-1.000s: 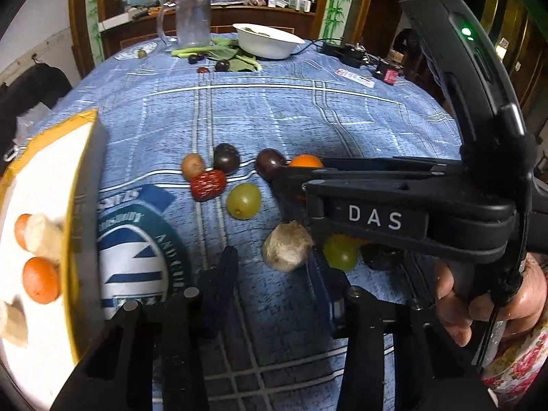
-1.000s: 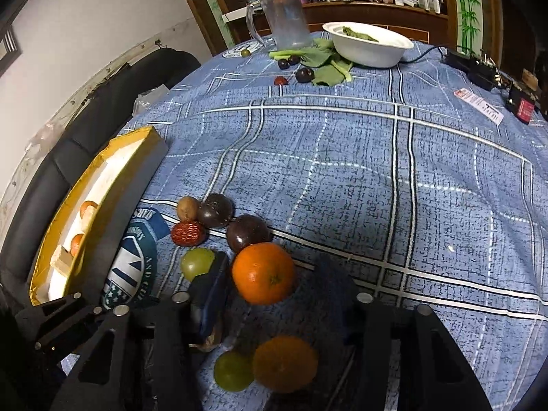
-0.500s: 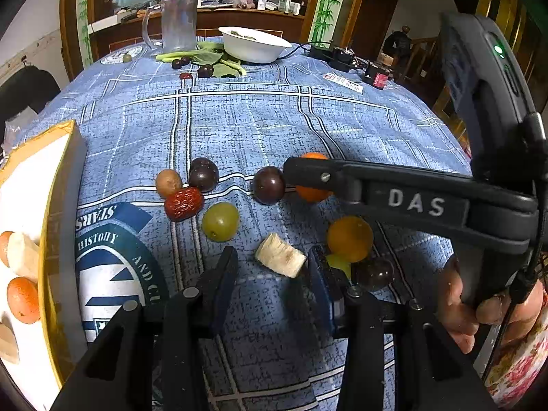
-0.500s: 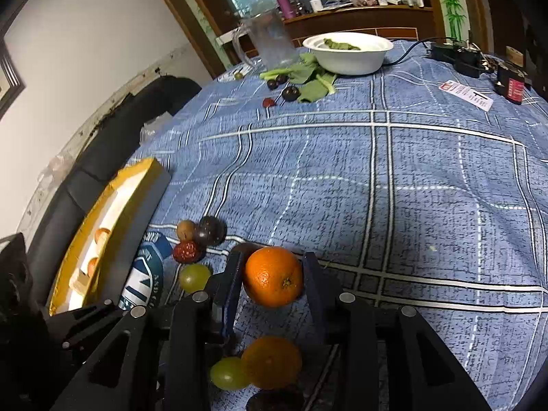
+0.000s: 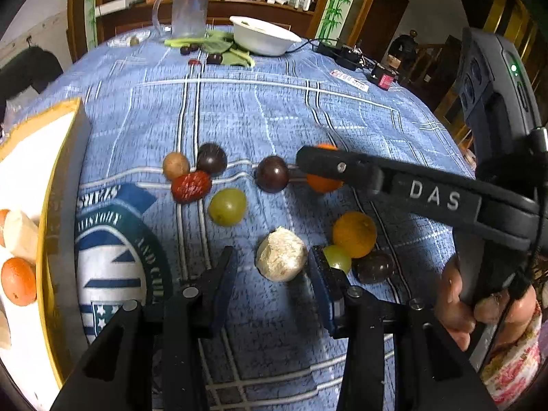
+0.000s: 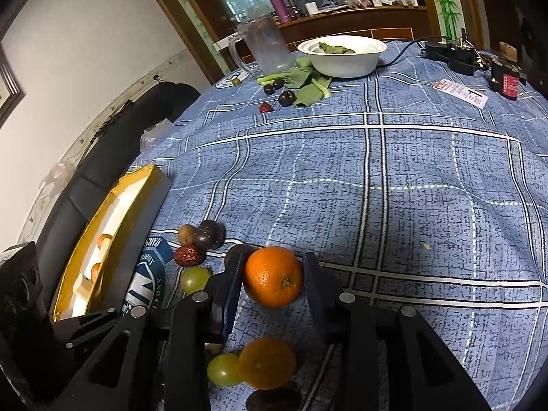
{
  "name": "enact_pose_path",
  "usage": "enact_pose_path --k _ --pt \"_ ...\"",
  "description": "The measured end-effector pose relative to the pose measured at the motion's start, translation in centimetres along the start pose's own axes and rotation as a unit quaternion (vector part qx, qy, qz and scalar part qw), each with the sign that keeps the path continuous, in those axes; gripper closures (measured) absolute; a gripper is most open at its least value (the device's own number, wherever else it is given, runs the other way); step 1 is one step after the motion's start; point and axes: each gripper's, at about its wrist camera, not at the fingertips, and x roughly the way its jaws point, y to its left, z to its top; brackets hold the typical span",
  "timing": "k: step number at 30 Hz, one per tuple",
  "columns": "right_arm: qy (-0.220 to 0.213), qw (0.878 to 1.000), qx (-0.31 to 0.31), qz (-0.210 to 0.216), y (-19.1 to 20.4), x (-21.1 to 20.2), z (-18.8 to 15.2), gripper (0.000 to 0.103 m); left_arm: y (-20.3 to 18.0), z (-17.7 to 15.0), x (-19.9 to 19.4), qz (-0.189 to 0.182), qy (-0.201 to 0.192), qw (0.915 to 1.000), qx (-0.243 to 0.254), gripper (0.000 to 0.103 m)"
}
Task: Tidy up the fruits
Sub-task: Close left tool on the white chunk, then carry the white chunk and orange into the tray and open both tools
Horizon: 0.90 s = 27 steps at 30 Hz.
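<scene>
The right gripper (image 6: 272, 275) has its jaws pinching an orange (image 6: 273, 276), which sits lifted a little off the blue checked tablecloth (image 6: 394, 188), just beyond the loose cluster of fruit. To carry it well, I would keep the squeeze even across the widest part of the orange, since the round, dimpled peel can slip out forward if the pads ride toward one end, and travel toward the yellow-rimmed box (image 6: 113, 226) high enough to clear its wall.

The left gripper (image 5: 270, 267) has its jaws spread on either side of a pale peeled banana chunk (image 5: 281, 258), not yet closed on it. That piece looks soft and mealy, so a light, slow squeeze seems wise.

Near the banana chunk lie a smooth green grape (image 5: 227, 206), a wrinkled red date (image 5: 190, 186), a brownish round fruit (image 5: 176, 165), two glossy dark plums (image 5: 211, 158) (image 5: 272, 174), a second orange (image 5: 355, 234), another green grape (image 5: 337, 259) and a dark fruit (image 5: 374, 267) beside it. The box, left of the cluster, has a white floor and already holds small oranges and banana pieces. The cloth is woven and slightly rumpled
</scene>
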Motion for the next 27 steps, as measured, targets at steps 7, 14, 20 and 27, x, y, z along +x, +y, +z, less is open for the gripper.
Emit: enact_pose_path --k 7,14,20,27 --pt "-0.007 1.0 -0.005 -0.004 0.1 -0.1 0.0 0.065 -0.3 0.2 0.3 0.004 -0.007 1.0 -0.001 0.063" --pt "-0.009 1.0 -0.003 -0.002 -0.1 -0.2 0.1 0.065 -1.1 0.0 0.0 0.007 -0.017 0.9997 0.015 0.074" --pt "-0.021 1.0 -0.002 0.002 -0.1 -0.6 0.1 0.065 0.5 -0.3 -2.3 0.002 -0.043 0.9988 -0.022 0.074" --pt "-0.032 0.999 -0.008 -0.003 0.2 -0.9 0.0 0.065 3.9 -0.9 -7.0 0.049 -0.081 0.994 -0.054 0.074"
